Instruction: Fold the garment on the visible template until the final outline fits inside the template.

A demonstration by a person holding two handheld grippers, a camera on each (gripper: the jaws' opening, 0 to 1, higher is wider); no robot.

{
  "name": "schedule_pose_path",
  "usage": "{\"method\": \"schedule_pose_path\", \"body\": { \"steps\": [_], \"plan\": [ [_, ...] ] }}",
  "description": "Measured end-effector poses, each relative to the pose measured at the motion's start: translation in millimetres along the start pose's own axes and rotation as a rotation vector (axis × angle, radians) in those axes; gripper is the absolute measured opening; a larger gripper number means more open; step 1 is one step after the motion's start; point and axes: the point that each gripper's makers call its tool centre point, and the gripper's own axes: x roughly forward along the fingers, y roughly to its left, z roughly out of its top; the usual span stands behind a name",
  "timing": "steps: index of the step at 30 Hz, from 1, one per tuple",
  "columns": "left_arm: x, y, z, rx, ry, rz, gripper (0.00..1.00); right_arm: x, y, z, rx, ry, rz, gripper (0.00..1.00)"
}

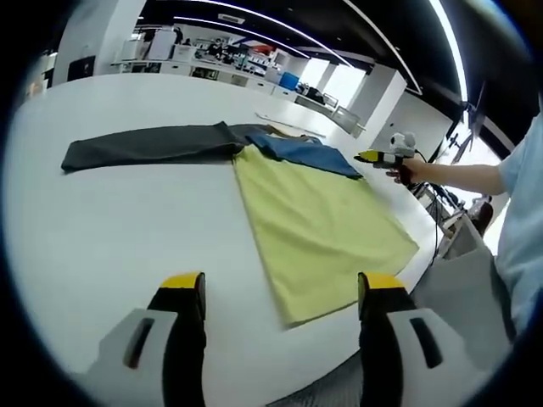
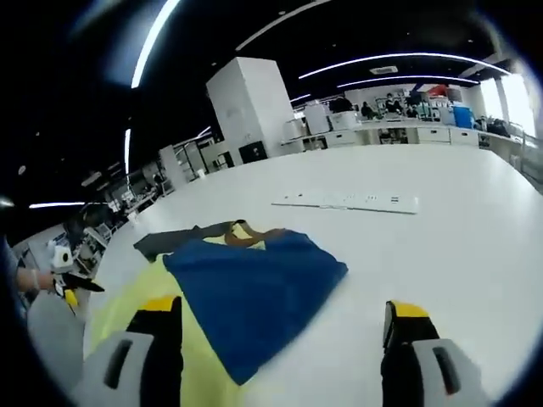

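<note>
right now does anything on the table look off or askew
Yes: the dark garment is not folded. It trails well beyond the yellow template, and the blue garment lies at an angle over the template's end. Both claws are open.

My work surface is a large white table (image 1: 110, 237). Beyond it I see an open-plan room: a white square column (image 2: 252, 106), desks (image 2: 407, 131) with equipment, bright windows (image 1: 339, 82) and long ceiling light strips (image 2: 399, 59) on a dark ceiling.
</note>
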Motion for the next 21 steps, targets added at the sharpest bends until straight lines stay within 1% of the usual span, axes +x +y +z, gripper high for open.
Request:
{"method": "schedule_pose_path", "body": {
  "steps": [3, 8, 11, 17, 18, 19, 21],
  "plan": [
    [1, -0.2, 1.6, 0.000, -0.002, -0.005, 0.71, -2, 5, -2.2, -0.021, 0.019, 0.011, 1.00],
    [0, 1.5, 3.7, 0.005, -0.007, -0.006, 0.71, -5, 11, 0.3, -0.035, 0.027, 0.025, 1.00],
    [0, 4.3, 6.8, -0.001, -0.017, -0.006, 0.71, -9, 16, 1.0, -0.040, 0.030, 0.038, 1.00],
    [2, 12.1, 13.6, 0.010, -0.020, -0.001, 0.71, -20, 27, -2.9, -0.089, 0.055, 0.058, 1.00],
    [3, 13.4, 17.7, -0.005, -0.035, -0.005, 0.71, -23, 29, -3.3, -0.097, 0.058, 0.061, 1.00],
    [4, 12.5, 22.3, -0.038, -0.056, -0.016, 0.71, -26, 32, -3.6, -0.105, 0.059, 0.066, 1.00],
    [4, 16.3, 28.3, -0.038, -0.070, -0.014, 0.71, -31, 35, -5.2, -0.113, 0.071, 0.072, 1.00]
  ]
}}
